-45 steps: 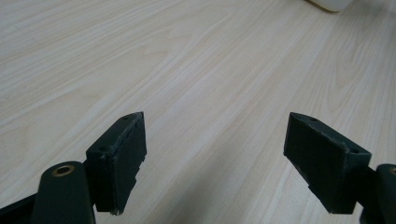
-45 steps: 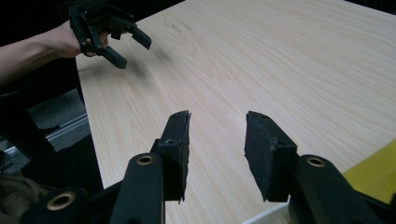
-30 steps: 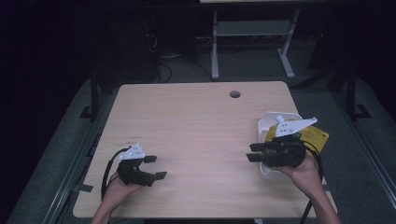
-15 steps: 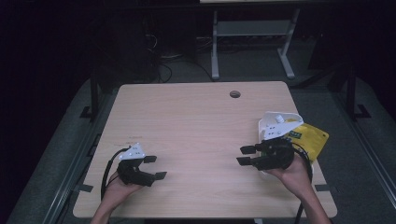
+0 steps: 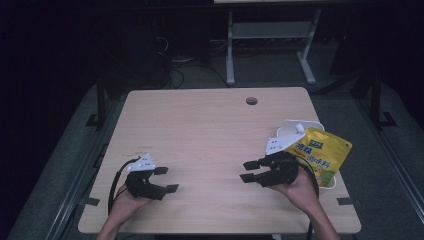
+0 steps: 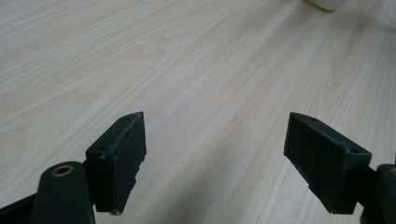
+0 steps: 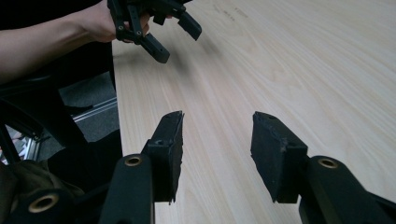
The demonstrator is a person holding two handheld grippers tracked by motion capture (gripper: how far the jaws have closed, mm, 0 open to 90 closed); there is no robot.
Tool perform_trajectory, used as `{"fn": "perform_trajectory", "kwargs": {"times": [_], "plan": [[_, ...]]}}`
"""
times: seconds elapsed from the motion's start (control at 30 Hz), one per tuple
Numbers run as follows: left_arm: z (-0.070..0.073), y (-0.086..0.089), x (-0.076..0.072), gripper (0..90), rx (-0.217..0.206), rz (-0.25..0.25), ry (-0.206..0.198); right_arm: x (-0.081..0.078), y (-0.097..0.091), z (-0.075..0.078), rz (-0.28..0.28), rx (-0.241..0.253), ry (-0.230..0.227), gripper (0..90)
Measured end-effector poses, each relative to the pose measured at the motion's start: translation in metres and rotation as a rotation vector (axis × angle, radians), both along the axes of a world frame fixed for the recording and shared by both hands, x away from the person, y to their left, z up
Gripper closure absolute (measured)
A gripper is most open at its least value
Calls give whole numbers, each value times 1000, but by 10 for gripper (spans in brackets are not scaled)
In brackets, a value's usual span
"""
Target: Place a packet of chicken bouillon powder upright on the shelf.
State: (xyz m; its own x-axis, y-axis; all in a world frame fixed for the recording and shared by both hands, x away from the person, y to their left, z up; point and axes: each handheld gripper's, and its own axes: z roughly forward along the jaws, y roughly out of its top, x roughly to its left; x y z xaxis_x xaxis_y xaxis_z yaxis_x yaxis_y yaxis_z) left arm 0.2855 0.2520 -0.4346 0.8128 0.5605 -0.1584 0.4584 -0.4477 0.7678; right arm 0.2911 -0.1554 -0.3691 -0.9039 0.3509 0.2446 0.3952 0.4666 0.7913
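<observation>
I read the step in hand as drawing my right gripper (image 5: 248,170) clear of the yellow pouch (image 5: 320,153), which lies at about 4 o'clock on the tabletop (image 5: 210,130), tipped across the white tray (image 5: 295,128) with its white cap (image 5: 299,127) toward 12 o'clock. The right gripper sits just to the 9 o'clock side of the pouch, apart from it, its fingers (image 7: 170,154) part open with nothing but bare wood between them; they have just been opening a little, nothing between them. To do this well I would keep the hand low and level, watch that the trailing cable does not catch the pouch's edge and drag it off the tray, and settle the gripper toward 6 o'clock without swinging into the other hand. My left gripper (image 5: 162,179) rests at about 7 o'clock, well apart from the pouch, its fingers (image 6: 119,158) spread wide and empty over the wood; the right gripper view picks it up (image 7: 173,35) at the far edge. Count: 2 grippers, 1 pouch, 1 tray, 1 cap on the pouch, and 1 round cable hole (image 5: 251,101) near 12 o'clock.
</observation>
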Motion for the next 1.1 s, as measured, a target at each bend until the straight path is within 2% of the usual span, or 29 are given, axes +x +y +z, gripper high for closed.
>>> {"fn": "perform_trajectory", "kwargs": {"times": [0.2,0.5,0.73,0.83,0.93,1.1], "plan": [[0,0,0,207,-1,-2,-1,2,15,-8,28,3,14,523],[0,0,0,206,-1,-4,-2,2,30,-18,57,-24,27,510],[-1,-2,0,206,13,-14,-1,1,38,-22,73,-27,35,505],[-2,-2,-1,205,17,-17,-1,0,41,-26,80,-21,38,502],[-2,-3,-1,205,21,-19,-3,0,47,-35,83,-48,56,491],[-3,-4,-1,205,18,-21,-1,1,50,-42,85,-48,63,492]]}}
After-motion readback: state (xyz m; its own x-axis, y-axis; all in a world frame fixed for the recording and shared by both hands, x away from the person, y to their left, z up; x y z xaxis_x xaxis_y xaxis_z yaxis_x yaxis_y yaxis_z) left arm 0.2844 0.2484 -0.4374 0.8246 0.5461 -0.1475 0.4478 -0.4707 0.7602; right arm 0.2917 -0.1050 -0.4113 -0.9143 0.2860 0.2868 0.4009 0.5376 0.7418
